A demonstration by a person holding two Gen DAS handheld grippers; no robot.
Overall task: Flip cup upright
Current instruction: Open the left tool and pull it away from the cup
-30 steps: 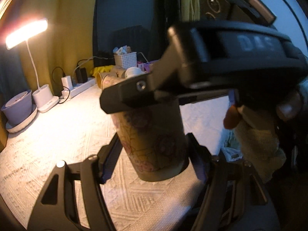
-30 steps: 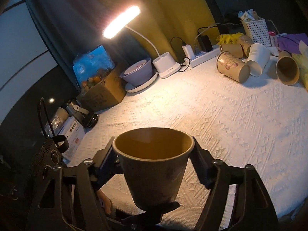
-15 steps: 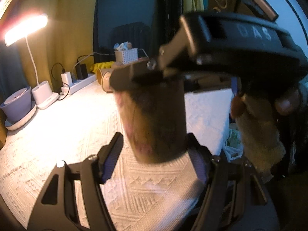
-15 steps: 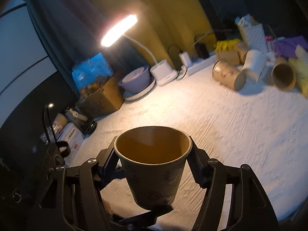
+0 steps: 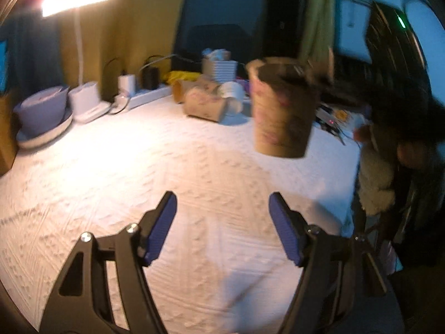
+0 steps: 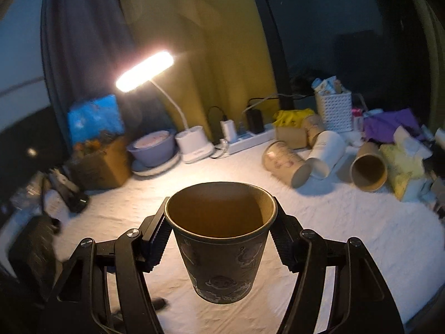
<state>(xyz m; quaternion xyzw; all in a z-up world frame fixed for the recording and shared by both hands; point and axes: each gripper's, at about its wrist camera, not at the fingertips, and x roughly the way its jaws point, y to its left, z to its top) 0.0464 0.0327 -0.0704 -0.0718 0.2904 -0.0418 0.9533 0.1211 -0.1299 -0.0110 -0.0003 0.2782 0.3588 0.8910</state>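
Observation:
A brown paper cup with printed drawings (image 6: 222,239) is held upright, mouth up, in my right gripper (image 6: 221,235), whose jaws are shut on its upper wall just below the rim. It hangs above the white textured cloth (image 6: 347,239). In the left wrist view the same cup (image 5: 282,108) is in the air at upper right, blurred, with the right gripper dark behind it. My left gripper (image 5: 222,228) is open and empty, low over the cloth (image 5: 139,167), apart from the cup.
Several paper cups (image 6: 286,162) lie on their sides at the back right, by a white basket (image 6: 333,111). A lit desk lamp (image 6: 144,71), power strip (image 6: 250,139), purple bowl (image 6: 153,150) and cardboard box (image 6: 100,164) line the back. The cloth's edge drops off at right.
The cup has left the left gripper's jaws: the right gripper carried it up and away to the right. The left gripper has drawn back and is open and empty.

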